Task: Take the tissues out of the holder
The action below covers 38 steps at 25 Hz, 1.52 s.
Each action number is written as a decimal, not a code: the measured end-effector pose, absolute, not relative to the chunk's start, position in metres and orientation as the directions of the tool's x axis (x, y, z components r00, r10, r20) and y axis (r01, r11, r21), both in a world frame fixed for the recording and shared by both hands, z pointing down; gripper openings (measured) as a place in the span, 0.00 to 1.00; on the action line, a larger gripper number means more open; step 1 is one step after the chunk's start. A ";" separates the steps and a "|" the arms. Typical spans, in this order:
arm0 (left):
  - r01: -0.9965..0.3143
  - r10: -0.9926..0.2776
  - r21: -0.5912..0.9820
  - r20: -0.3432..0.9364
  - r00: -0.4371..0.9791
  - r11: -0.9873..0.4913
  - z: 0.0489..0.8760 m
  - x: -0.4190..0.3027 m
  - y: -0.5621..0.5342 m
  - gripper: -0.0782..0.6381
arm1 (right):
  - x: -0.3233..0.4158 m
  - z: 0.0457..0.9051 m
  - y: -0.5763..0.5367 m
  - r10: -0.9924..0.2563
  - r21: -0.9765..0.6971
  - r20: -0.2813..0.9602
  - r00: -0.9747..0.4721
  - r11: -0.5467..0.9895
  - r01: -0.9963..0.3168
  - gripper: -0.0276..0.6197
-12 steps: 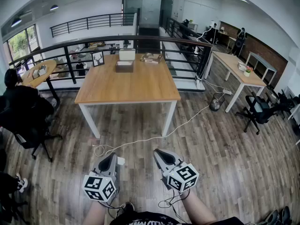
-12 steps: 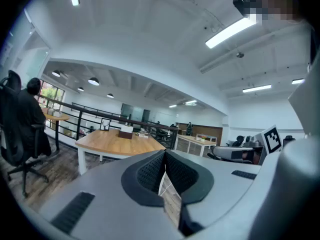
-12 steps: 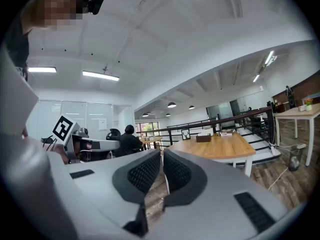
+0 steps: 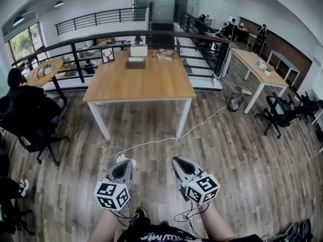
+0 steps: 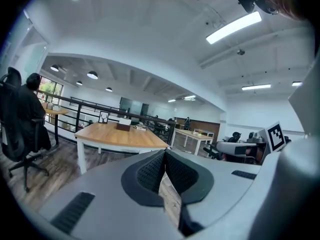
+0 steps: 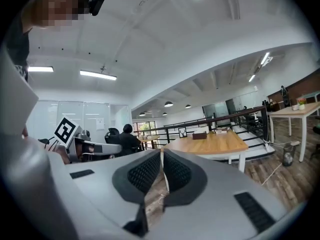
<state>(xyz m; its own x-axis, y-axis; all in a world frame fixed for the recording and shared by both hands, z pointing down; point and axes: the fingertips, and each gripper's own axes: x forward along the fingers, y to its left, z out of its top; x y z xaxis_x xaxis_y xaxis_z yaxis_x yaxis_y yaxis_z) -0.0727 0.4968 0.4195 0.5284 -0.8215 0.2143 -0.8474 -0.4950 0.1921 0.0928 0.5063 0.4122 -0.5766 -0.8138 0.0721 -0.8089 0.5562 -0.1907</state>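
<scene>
Standing well back from the table (image 4: 141, 82), with a broad stretch of open floor (image 4: 237, 155) in between. Holding the left gripper (image 4: 123, 162) and right gripper (image 4: 177, 160) low and side by side over the planks, a gap apart, both aimed toward the table. Holding each with jaws pressed together tip to tip, on nothing; seen so in both gripper views, with only a sliver of floor showing lower down between the pads.

Looking across to the holder (image 4: 136, 63), a brown box at the table's far edge near its middle, well apart from both tongs. At its top, a white strip (image 4: 135, 59), too small to tell more. Just behind it, a white box (image 4: 139, 50); to its right, books (image 4: 164, 54); to its left, a frame (image 4: 107, 55). Right behind that far edge, a railing (image 4: 166, 34).

Across the open floor, a white cable (image 4: 166, 139), trailing from near the left gripper up to the right, past the table's near right leg. At the left, a seated person (image 4: 20, 105) on a chair (image 4: 38, 142), near the table's left end. At the right, a second table (image 4: 255, 64) and another chair (image 4: 280, 115), well apart from the main table.
</scene>
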 end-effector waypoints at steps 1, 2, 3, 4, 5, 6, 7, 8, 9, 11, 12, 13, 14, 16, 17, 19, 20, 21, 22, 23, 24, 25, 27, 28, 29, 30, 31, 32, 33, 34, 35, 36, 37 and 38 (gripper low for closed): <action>-0.844 -0.817 0.202 0.219 0.533 -0.497 0.422 -0.071 0.499 0.13 | 0.095 0.413 0.510 -0.820 -0.197 0.072 -0.568 0.547 -0.814 0.09; -0.840 -0.812 0.213 0.222 0.540 -0.500 0.424 -0.068 0.502 0.13 | 0.098 0.415 0.513 -0.824 -0.204 0.075 -0.562 0.539 -0.817 0.09; -0.835 -0.806 0.223 0.225 0.547 -0.504 0.427 -0.065 0.504 0.13 | 0.099 0.419 0.515 -0.826 -0.211 0.080 -0.558 0.533 -0.819 0.09; -0.831 -0.802 0.228 0.228 0.553 -0.508 0.430 -0.064 0.507 0.13 | 0.100 0.424 0.518 -0.827 -0.219 0.085 -0.556 0.529 -0.820 0.09; -0.828 -0.797 0.229 0.231 0.557 -0.512 0.433 -0.064 0.509 0.13 | 0.099 0.428 0.520 -0.827 -0.230 0.084 -0.556 0.527 -0.818 0.09; -0.825 -0.794 0.229 0.233 0.561 -0.516 0.435 -0.064 0.511 0.13 | 0.097 0.430 0.522 -0.827 -0.241 0.079 -0.557 0.526 -0.816 0.09; -0.823 -0.792 0.227 0.233 0.565 -0.520 0.435 -0.066 0.513 0.13 | 0.096 0.430 0.523 -0.827 -0.253 0.070 -0.558 0.526 -0.812 0.09; -0.822 -0.791 0.226 0.232 0.566 -0.522 0.435 -0.069 0.513 0.13 | 0.094 0.428 0.522 -0.828 -0.261 0.063 -0.557 0.526 -0.810 0.09; -0.823 -0.791 0.226 0.233 0.565 -0.521 0.435 -0.073 0.512 0.13 | 0.091 0.426 0.521 -0.829 -0.264 0.059 -0.556 0.524 -0.809 0.09; -0.827 -0.795 0.231 0.237 0.559 -0.512 0.434 -0.082 0.508 0.13 | 0.084 0.423 0.517 -0.830 -0.258 0.060 -0.554 0.524 -0.812 0.09; -0.830 -0.797 0.231 0.240 0.555 -0.508 0.434 -0.086 0.505 0.13 | 0.081 0.421 0.515 -0.831 -0.254 0.057 -0.554 0.525 -0.813 0.09; -0.833 -0.799 0.223 0.241 0.551 -0.507 0.433 -0.089 0.502 0.13 | 0.079 0.418 0.514 -0.831 -0.253 0.048 -0.554 0.527 -0.812 0.09; -0.835 -0.801 0.208 0.241 0.549 -0.510 0.432 -0.091 0.498 0.13 | 0.077 0.415 0.512 -0.831 -0.258 0.033 -0.555 0.529 -0.808 0.09; -0.834 -0.801 0.179 0.231 0.552 -0.522 0.428 -0.093 0.491 0.13 | 0.074 0.410 0.507 -0.831 -0.288 -0.006 -0.556 0.534 -0.795 0.09; -0.830 -0.799 0.176 0.225 0.557 -0.529 0.427 -0.094 0.486 0.13 | 0.072 0.408 0.503 -0.831 -0.303 -0.024 -0.556 0.536 -0.788 0.09; -0.821 -0.793 0.188 0.216 0.570 -0.539 0.426 -0.098 0.476 0.13 | 0.067 0.403 0.494 -0.832 -0.315 -0.046 -0.554 0.538 -0.782 0.09; -0.818 -0.790 0.194 0.215 0.574 -0.541 0.426 -0.101 0.470 0.13 | 0.064 0.402 0.488 -0.834 -0.309 -0.048 -0.550 0.536 -0.786 0.09; -0.817 -0.789 0.197 0.216 0.575 -0.542 0.427 -0.105 0.465 0.13 | 0.061 0.401 0.483 -0.837 -0.300 -0.045 -0.546 0.533 -0.791 0.09; -0.817 -0.788 0.198 0.217 0.576 -0.542 0.427 -0.109 0.460 0.13 | 0.057 0.400 0.477 -0.840 -0.290 -0.039 -0.542 0.529 -0.798 0.09; -0.817 -0.788 0.200 0.217 0.576 -0.542 0.428 -0.114 0.455 0.13 | 0.053 0.400 0.471 -0.843 -0.283 -0.033 -0.537 0.523 -0.804 0.09; -0.817 -0.788 0.202 0.217 0.576 -0.541 0.428 -0.120 0.450 0.13 | 0.048 0.401 0.466 -0.846 -0.279 -0.026 -0.533 0.518 -0.809 0.09; -0.817 -0.789 0.205 0.215 0.575 -0.540 0.428 -0.126 0.445 0.13 | 0.043 0.401 0.460 -0.848 -0.276 -0.021 -0.530 0.514 -0.812 0.09; -0.817 -0.793 0.217 0.207 0.574 -0.534 0.427 -0.139 0.434 0.13 | 0.031 0.403 0.448 -0.849 -0.272 -0.013 -0.529 0.512 -0.815 0.09; -0.817 -0.795 0.224 0.202 0.572 -0.531 0.426 -0.147 0.429 0.13 | 0.024 0.403 0.443 -0.848 -0.269 -0.010 -0.530 0.513 -0.815 0.09; -0.818 -0.798 0.230 0.197 0.569 -0.527 0.425 -0.154 0.424 0.13 | 0.017 0.404 0.439 -0.847 -0.266 -0.007 -0.531 0.514 -0.816 0.09; -0.819 -0.801 0.234 0.193 0.567 -0.523 0.424 -0.163 0.420 0.13 | 0.009 0.405 0.435 -0.847 -0.264 -0.005 -0.531 0.514 -0.816 0.09; -0.820 -0.803 0.238 0.191 0.565 -0.520 0.424 -0.171 0.415 0.13 | 0.002 0.405 0.431 -0.848 -0.263 -0.001 -0.530 0.512 -0.818 0.09; -0.821 -0.804 0.241 0.191 0.563 -0.518 0.424 -0.179 0.411 0.13 | -0.004 0.406 0.428 -0.850 -0.263 0.002 -0.527 0.508 -0.820 0.09; -0.821 -0.804 0.244 0.193 0.563 -0.516 0.425 -0.186 0.407 0.13 | -0.009 0.408 0.425 -0.853 -0.262 0.006 -0.523 0.503 -0.824 0.09; -0.821 -0.803 0.245 0.196 0.563 -0.516 0.427 -0.191 0.404 0.13 | -0.012 0.410 0.423 -0.857 -0.260 0.010 -0.516 0.496 -0.828 0.09; -0.820 -0.801 0.246 0.199 0.565 -0.517 0.429 -0.195 0.401 0.13 | -0.013 0.412 0.421 -0.862 -0.259 0.014 -0.507 0.487 -0.834 0.09; -0.819 -0.799 0.245 0.202 0.567 -0.519 0.431 -0.199 0.398 0.13 | -0.013 0.414 0.419 -0.867 -0.258 0.018 -0.498 0.477 -0.840 0.09; -0.819 -0.798 0.245 0.205 0.567 -0.519 0.433 -0.202 0.396 0.13 | -0.011 0.416 0.417 -0.872 -0.260 0.022 -0.488 0.467 -0.845 0.09; -0.819 -0.798 0.247 0.206 0.567 -0.518 0.434 -0.204 0.393 0.13 | -0.009 0.418 0.415 -0.877 -0.262 0.028 -0.480 0.457 -0.850 0.09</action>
<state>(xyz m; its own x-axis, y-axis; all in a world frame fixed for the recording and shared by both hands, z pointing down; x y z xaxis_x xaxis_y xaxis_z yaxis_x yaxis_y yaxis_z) -0.2040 0.3927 0.4336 0.5666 -0.7978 0.2062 -0.8191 -0.5180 0.2466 -0.0094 0.4148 0.4178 -0.4805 -0.8766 0.0280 -0.8497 0.4574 -0.2622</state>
